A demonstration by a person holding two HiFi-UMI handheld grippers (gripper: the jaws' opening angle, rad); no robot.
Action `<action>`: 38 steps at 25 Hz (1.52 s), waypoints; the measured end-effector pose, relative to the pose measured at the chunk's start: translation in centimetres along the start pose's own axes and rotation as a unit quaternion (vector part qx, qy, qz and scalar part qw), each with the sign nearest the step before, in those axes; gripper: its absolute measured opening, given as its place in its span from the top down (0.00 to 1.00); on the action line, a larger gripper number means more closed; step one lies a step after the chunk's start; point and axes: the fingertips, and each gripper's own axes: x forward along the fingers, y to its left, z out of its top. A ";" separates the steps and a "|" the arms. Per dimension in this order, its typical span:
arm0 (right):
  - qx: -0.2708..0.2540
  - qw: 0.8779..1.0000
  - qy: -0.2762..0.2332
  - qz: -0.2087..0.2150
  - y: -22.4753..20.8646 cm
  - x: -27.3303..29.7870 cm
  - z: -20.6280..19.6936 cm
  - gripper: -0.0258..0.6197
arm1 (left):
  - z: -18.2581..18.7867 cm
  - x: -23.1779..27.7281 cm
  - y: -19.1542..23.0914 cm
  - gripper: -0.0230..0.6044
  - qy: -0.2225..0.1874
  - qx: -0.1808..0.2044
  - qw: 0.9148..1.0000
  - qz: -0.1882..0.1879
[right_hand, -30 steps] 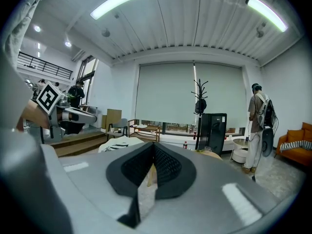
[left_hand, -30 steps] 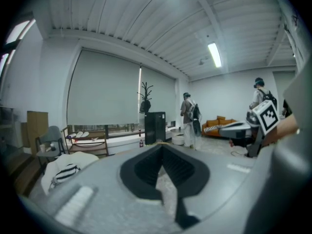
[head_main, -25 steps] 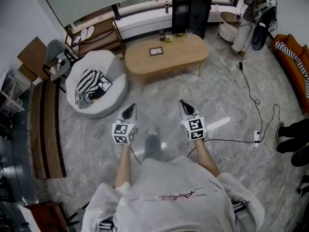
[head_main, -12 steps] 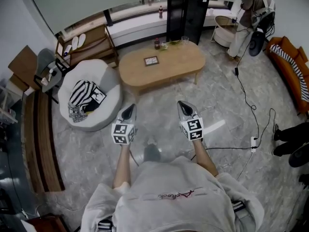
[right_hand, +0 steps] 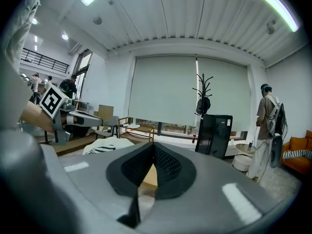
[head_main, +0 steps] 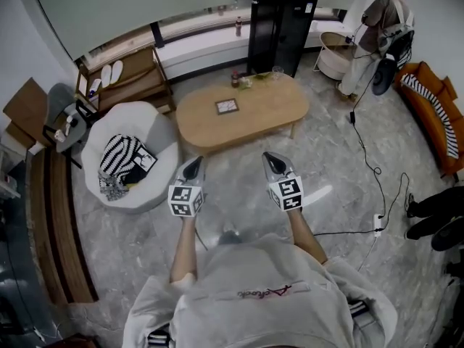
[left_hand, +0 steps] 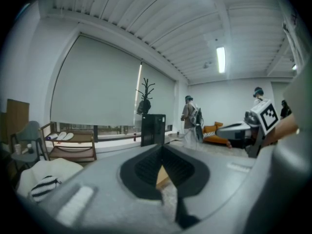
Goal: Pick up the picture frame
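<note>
A long oval wooden table (head_main: 270,111) stands on the grey marbled floor (head_main: 341,158), with a dark bottle (head_main: 234,80) at its far edge. Left of it sits a round white armchair (head_main: 166,132) holding a striped cloth (head_main: 116,156). Behind the table is a black cabinet (head_main: 277,27), and an orange sofa (head_main: 428,112) is at the right.

No wording can be read with certainty. A line of small reddish script (head_main: 264,293) is seen on the person's light grey sweatshirt (head_main: 217,312), but its letters cannot be made out.

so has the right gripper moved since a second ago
Yes. The right gripper has come forward toward the wooden table: the strip of floor between its tip and the table's near edge has narrowed.
</note>
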 end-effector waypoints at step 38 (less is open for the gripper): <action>0.019 1.000 0.012 -0.016 -4.5 17.5 0.9 0.96 | 1.4 14.1 13.1 0.96 0.011 0.010 0.999 -0.033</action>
